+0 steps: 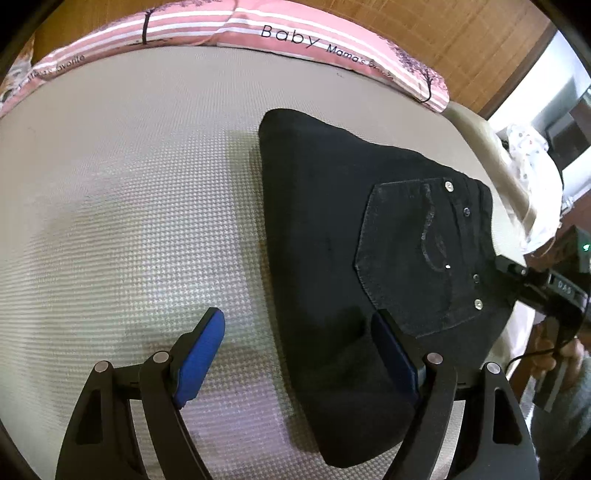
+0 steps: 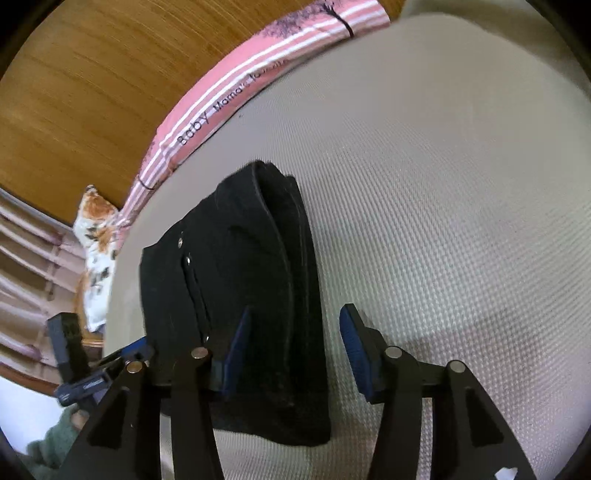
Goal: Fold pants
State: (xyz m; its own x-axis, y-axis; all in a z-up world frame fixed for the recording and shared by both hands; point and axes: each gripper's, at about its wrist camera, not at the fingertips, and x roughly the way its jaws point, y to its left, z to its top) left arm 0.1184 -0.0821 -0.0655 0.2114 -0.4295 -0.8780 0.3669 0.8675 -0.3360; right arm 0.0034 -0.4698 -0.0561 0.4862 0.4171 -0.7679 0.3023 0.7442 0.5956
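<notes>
The pants (image 1: 369, 258) lie folded into a small black bundle on the bed (image 1: 110, 221), near its right edge, with the back pocket (image 1: 417, 254) facing up. The left gripper (image 1: 299, 350) is wide open and holds nothing — one blue pad is over the pants, the other over bare bed. The right gripper (image 2: 295, 350) is wide open too, hanging over the other end of the bundle. What could go wrong: a pad could snag the top layer and pull the fold apart, or nudge the bundle off the edge. Both grippers point down and forward. A pink striped pillow (image 1: 295, 33) lies along the far edge.
</notes>
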